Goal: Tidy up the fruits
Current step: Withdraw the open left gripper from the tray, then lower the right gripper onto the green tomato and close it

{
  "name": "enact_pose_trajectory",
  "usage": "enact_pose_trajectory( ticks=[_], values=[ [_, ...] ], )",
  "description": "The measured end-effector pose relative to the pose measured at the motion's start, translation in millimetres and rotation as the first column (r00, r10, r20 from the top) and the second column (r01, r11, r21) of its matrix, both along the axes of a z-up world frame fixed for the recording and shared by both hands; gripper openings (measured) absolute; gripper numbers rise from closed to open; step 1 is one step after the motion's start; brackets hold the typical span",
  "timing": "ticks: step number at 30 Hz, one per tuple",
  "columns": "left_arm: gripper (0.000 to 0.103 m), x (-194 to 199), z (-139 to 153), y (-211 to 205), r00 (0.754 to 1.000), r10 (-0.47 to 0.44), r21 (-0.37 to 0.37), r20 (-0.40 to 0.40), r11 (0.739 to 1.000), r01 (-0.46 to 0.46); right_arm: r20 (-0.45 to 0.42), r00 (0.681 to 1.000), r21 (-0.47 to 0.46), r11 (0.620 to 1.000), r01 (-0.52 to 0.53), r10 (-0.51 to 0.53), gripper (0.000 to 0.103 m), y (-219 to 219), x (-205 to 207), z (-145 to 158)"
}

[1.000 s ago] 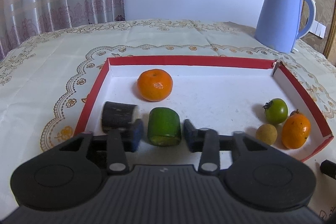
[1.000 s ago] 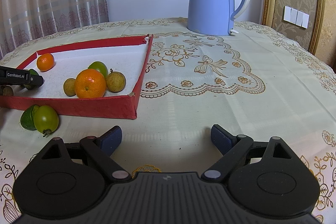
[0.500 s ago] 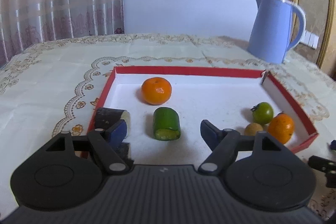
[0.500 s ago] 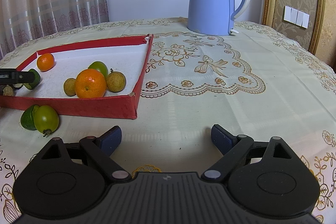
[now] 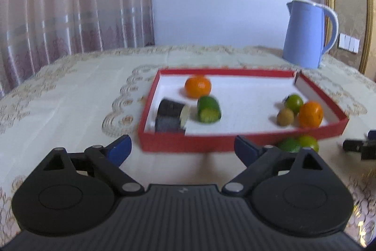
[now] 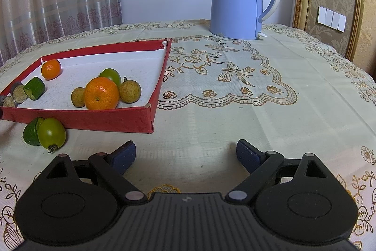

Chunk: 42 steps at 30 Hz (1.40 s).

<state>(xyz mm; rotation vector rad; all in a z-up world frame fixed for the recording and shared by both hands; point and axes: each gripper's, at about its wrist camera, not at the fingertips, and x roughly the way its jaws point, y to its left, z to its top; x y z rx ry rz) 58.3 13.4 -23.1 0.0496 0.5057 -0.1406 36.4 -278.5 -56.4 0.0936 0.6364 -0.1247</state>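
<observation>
Embroidered cream tablecloth under your shallow red cardboard tray, round glossy oranges and a cut green chunk inside at twelve o'clock. Your left gripper jaws are opening, empty; your right gripper gapes wide, empty.

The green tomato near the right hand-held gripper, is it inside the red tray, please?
No, the green tomato lies on the tablecloth just outside the red tray.

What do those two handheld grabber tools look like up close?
Both look alike: the left gripper and right gripper have a ribbed black body, two round black discs, angled black arms with silver rivets, and dark blue fingertips. No cables or sleeves show.
</observation>
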Motion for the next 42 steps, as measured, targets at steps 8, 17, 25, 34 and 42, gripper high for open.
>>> enact_pose_trajectory(
  ticks=[8, 17, 25, 34, 42],
  values=[
    [0.099, 10.4, -17.7, 17.6, 0.993, 0.041, -0.072, -0.110, 0.996, -0.049, 0.000, 1.000, 0.000, 1.000, 0.000, 0.000, 0.094, 0.0, 0.0, 0.1],
    [0.103, 10.3, -18.6, 21.3, 0.989, 0.054, -0.054, -0.141, 0.997, -0.062, 0.050, 0.995, 0.069, 0.994, -0.089, 0.086, 0.094, 25.8, -16.7, 8.5],
    [0.103, 13.7, -19.8, 15.6, 0.987, 0.058, -0.031, -0.147, 0.998, -0.063, 0.040, 0.984, -0.009, 0.985, -0.173, 0.174, 0.093, 74.2, -1.3, 16.0],
    [0.103, 15.6, -20.3, 12.3, 0.987, 0.059, -0.022, -0.150, 0.998, -0.063, 0.047, 0.969, -0.038, 0.970, -0.240, 0.241, 0.080, 101.5, 8.1, 16.7],
    [0.103, 15.1, -20.4, 12.9, 0.987, 0.059, -0.021, -0.149, 0.998, -0.063, 0.058, 0.955, -0.052, 0.956, -0.289, 0.292, 0.055, 112.7, 3.1, 19.7]
  ],
)
